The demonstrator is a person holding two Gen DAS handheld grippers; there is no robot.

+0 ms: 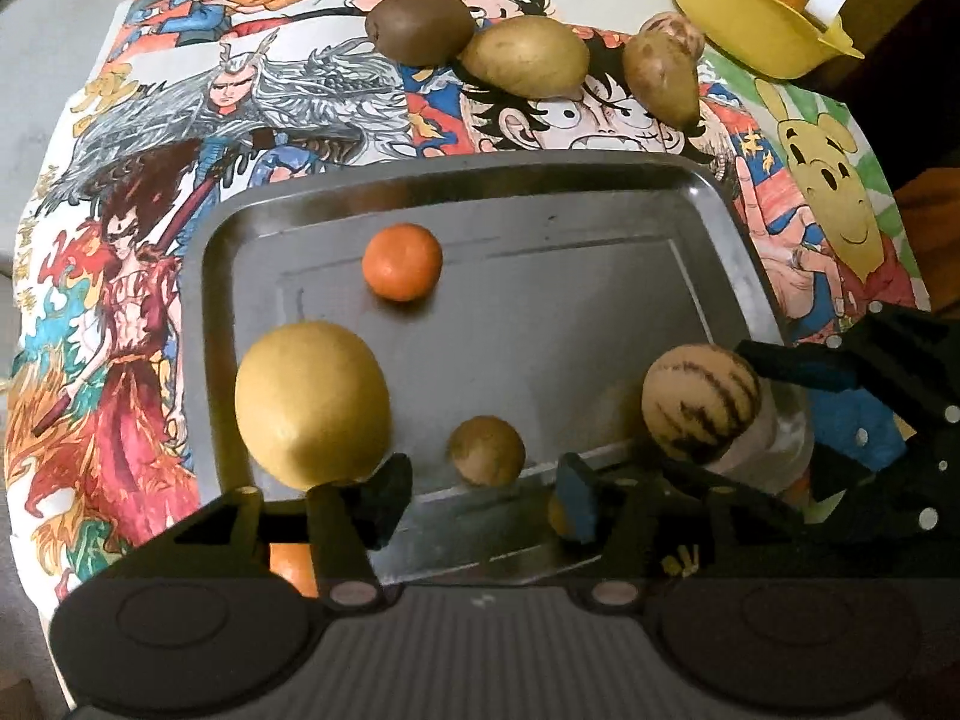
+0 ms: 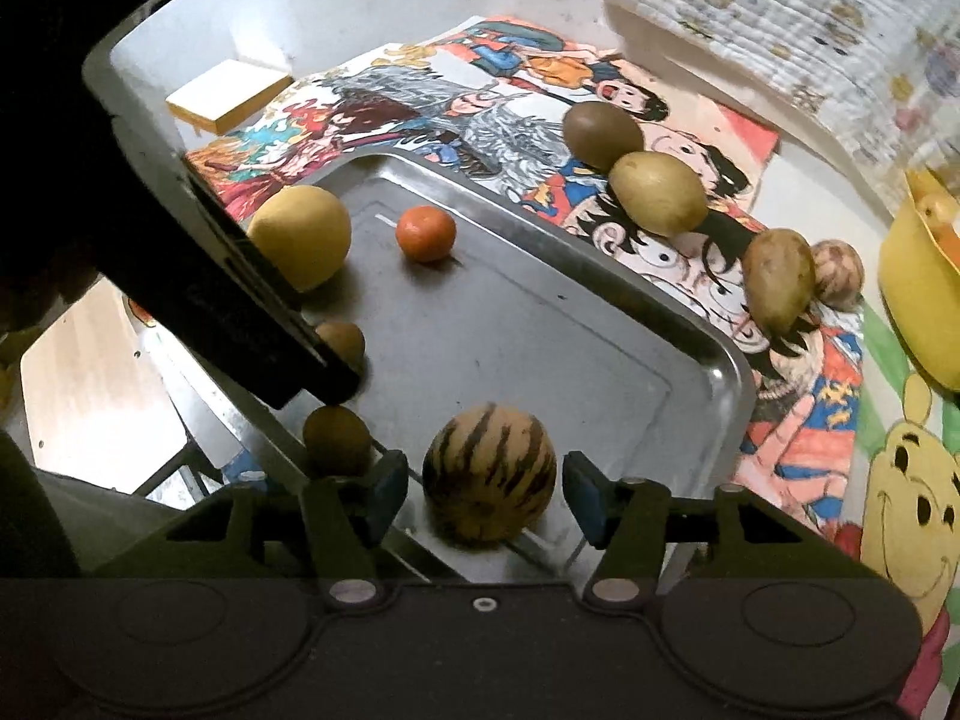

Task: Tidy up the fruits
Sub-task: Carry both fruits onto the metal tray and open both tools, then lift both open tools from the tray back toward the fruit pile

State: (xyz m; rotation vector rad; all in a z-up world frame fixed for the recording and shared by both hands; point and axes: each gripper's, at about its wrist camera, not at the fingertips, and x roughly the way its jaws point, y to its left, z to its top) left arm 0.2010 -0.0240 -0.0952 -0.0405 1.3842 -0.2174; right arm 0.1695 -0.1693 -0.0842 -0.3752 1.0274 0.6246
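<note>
Fingers (image 2: 390, 483) of the right gripper (image 2: 483, 489) are standing parted around the striped fruit (image 2: 489, 471), pads clear on both sides, as it is sitting on the metal tray (image 2: 729, 372). The left gripper (image 1: 483, 489) is hovering spread and empty. Backing straight out, without brushing it, looks wisest.

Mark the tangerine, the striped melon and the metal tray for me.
tangerine (image 1: 402, 261): left wrist view, centre of peel.
striped melon (image 2: 489, 471): right wrist view, middle of striped rind.
metal tray (image 1: 741, 240): left wrist view, right rim.
</note>
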